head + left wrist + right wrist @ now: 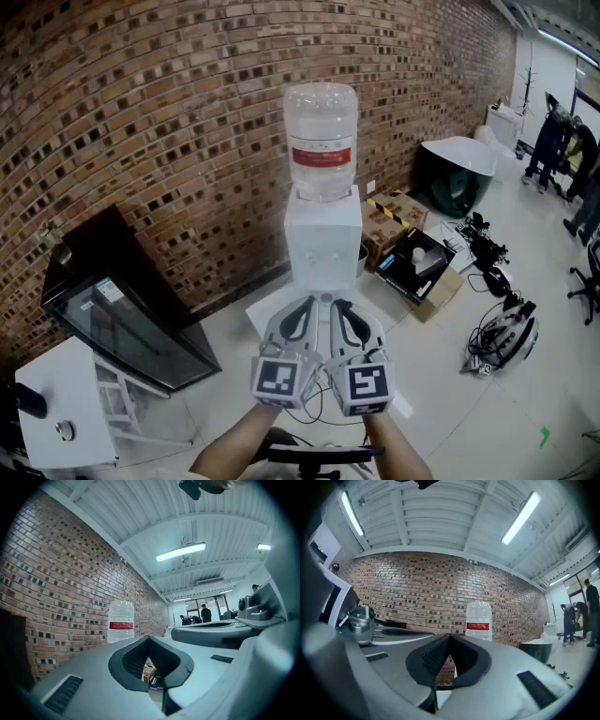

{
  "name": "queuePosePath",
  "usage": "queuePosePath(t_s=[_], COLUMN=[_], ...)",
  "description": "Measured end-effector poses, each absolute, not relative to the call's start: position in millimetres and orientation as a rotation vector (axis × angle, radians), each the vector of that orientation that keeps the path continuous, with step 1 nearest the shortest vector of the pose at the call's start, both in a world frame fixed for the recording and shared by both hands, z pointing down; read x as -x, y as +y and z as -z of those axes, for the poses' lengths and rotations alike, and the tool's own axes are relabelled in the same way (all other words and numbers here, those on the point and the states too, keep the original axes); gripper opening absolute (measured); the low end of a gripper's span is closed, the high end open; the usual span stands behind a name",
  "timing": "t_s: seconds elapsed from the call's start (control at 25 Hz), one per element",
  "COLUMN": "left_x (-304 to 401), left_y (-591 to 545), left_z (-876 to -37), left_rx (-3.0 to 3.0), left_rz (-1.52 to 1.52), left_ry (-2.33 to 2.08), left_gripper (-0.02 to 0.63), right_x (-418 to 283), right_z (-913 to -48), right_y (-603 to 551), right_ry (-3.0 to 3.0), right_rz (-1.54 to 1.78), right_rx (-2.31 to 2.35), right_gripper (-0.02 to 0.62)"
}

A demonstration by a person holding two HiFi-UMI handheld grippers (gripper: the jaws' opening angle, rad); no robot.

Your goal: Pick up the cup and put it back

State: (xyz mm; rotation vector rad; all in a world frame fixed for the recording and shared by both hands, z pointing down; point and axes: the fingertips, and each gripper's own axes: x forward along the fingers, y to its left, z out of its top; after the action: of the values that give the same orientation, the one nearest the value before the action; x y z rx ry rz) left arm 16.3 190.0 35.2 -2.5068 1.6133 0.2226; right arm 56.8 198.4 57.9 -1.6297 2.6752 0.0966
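I hold my two tongs side by side, nearly touching, low in front of me. My left gripper [305, 309] is clenched, its jaw tips meeting with nothing caught between them. My right gripper [342, 311] is clenched the same way and just as empty. Each carries one marker cube, so two in all: the left cube [281, 378] and the right cube [364, 386], pressed close together above my two bare forearms.

Just past the jaw tips stands one white water dispenser [323, 239] on the pale floor, with one clear water bottle [321, 141] wearing a red label upside down on top. I cannot make out the cup in any view.

To the left sit one white cabinet [66, 403] and one black glass-fronted case [122, 323]. To the right of the dispenser lie two cardboard boxes, the striped-tape box [394, 220] and the open box [420, 267].

The brick wall [141, 112] runs behind it all. Far off at the right, at least two people [553, 141] stand.
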Motion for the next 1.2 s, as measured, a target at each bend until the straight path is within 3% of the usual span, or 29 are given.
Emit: queuePosePath(t_s=[0.6,1.2], left_x=[-19,43], left_y=[98,-70], left_z=[-48,-39], left_rx=[2.511,2.641], left_rz=[-0.211,-0.277], left_ry=[1.611,1.433], left_gripper=[0.000,0.000], right_x=[-57,9], right_z=[-72,-61], right_y=[107,-56], right_ry=[2.684,2.585], right_rz=[-0.075,-0.132], right_rx=[1.638,1.857], right_gripper=[0.005,0.006])
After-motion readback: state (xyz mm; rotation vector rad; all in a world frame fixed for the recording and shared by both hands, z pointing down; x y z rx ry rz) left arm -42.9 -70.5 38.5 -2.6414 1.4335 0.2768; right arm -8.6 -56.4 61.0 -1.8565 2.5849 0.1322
